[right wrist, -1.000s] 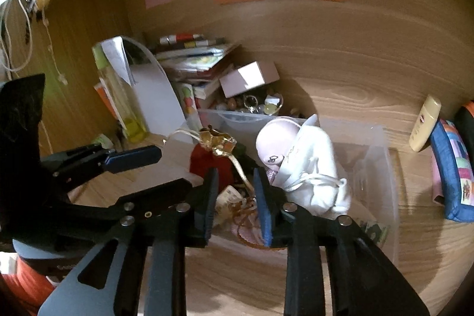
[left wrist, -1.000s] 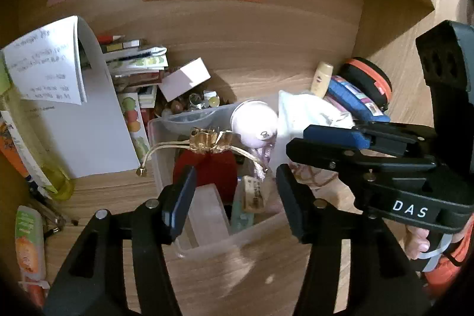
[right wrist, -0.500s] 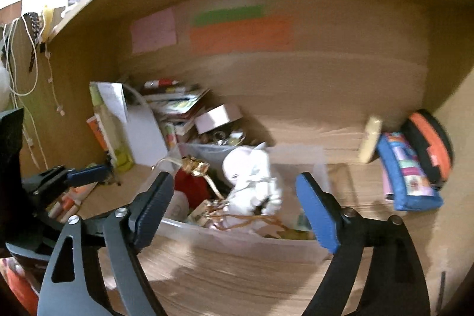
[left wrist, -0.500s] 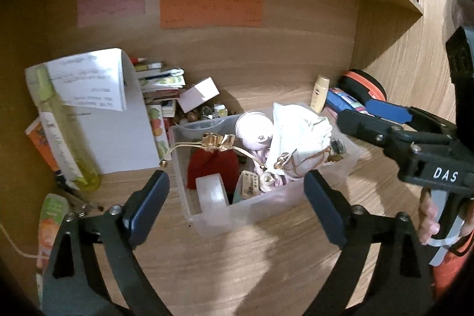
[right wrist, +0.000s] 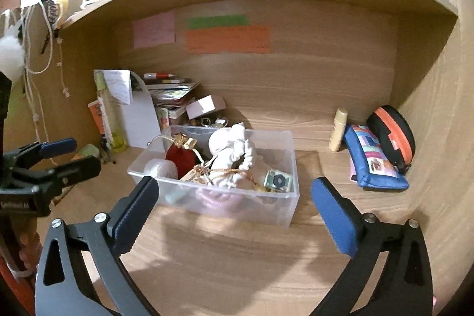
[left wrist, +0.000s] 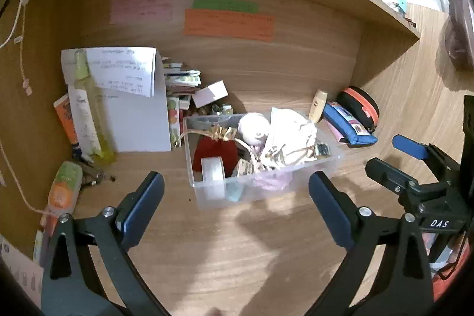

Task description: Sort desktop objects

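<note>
I pulled both hands back. My left gripper [left wrist: 235, 197] and right gripper [right wrist: 234, 202] are now wide apart, empty. The clear box [right wrist: 237, 204] at 12 o'clock looks full.

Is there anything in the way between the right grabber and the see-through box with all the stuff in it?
No, nothing visible does. The right gripper is open, and only bare wooden desk lies between it and the clear plastic box. The blue pouch sits off to the side.
</note>
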A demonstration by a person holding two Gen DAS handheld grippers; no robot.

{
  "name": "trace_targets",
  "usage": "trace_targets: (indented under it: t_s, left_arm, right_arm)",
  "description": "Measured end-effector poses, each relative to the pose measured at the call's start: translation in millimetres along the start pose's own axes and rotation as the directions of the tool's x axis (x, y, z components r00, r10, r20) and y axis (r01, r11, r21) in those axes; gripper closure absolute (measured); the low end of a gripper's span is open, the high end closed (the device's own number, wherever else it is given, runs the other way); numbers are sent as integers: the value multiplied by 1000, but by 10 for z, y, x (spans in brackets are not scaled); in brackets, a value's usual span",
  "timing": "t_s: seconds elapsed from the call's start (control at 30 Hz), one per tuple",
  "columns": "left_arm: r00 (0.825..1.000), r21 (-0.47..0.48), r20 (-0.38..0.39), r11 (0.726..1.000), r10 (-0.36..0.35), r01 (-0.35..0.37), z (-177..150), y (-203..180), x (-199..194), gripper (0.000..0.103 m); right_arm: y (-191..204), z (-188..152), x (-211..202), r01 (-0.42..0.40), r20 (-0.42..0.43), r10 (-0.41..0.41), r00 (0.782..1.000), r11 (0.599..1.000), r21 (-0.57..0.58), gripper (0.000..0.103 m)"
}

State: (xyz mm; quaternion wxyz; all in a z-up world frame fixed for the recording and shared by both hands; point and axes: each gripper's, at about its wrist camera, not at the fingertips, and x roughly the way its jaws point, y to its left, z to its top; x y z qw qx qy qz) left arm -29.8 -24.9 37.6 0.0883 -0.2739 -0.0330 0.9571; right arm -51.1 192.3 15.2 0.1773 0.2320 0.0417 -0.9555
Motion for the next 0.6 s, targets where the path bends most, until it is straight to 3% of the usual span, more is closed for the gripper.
trace_targets:
  t_s: [0.33, 0.6]
  left_arm:
    - [998, -15, 10, 998, 61, -61, -182, -45, -148, 4]
    - [998, -5, 11, 998, 65, -65, -217, -74, -123, 4]
  right_arm:
    - [50, -88, -159, -48, 7, 48, 999, 999, -3, 0]
    - [-5, -100, -104, -53, -13, 53, 998, 998, 20, 0]
